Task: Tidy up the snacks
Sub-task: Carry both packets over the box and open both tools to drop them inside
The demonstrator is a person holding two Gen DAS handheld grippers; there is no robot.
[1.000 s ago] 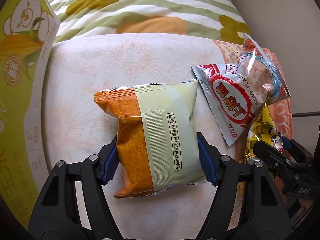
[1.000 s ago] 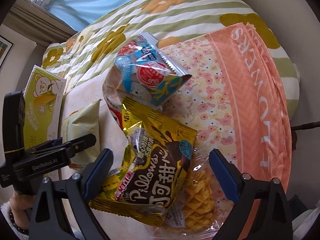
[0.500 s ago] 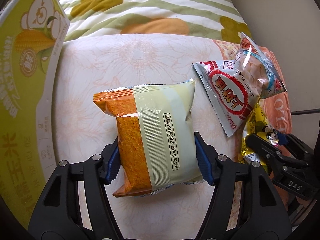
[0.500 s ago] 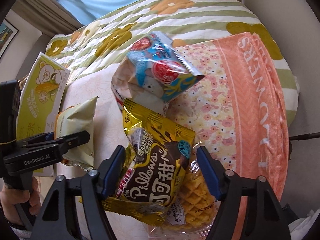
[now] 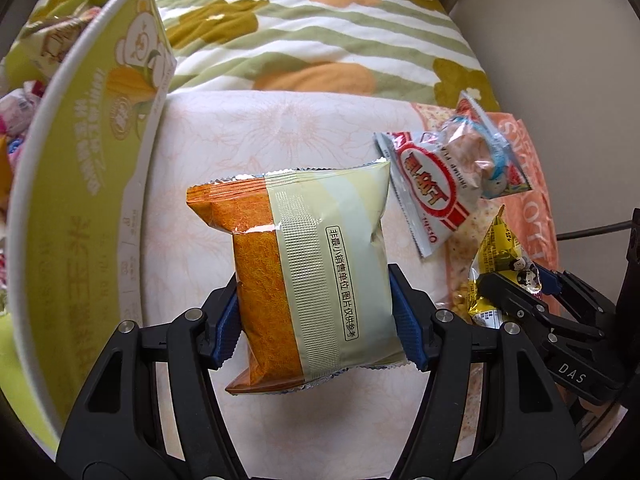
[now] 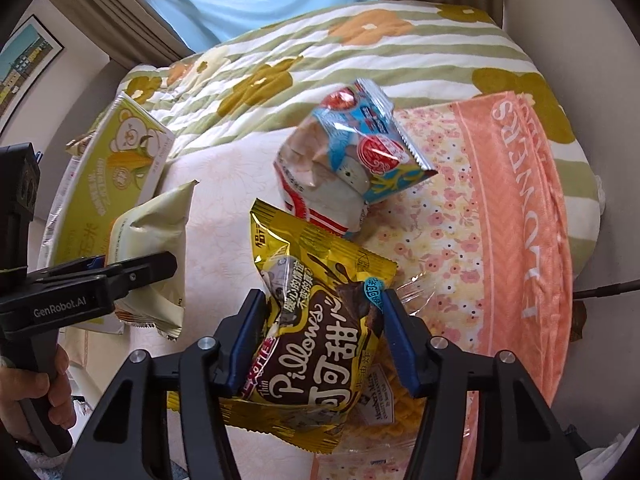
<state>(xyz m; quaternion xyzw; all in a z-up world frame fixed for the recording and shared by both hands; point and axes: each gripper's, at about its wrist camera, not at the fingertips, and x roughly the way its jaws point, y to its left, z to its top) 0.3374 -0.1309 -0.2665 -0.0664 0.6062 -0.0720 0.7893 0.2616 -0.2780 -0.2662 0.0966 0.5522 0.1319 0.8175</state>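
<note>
Snack box (image 5: 92, 216) stands left of my left gripper (image 5: 316, 320), clamped across the orange pack (image 5: 308, 272); my right gripper (image 6: 324, 344), just closing, pinches the cocoa pack (image 6: 320, 320).

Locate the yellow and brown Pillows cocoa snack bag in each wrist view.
Left wrist: the yellow and brown Pillows cocoa snack bag shows at the right edge, partly hidden by the right hand-held gripper.
Right wrist: the bag is lower centre, between that gripper's blue pads.
Shared landmark: the green cardboard box with a bear picture, left.
</note>
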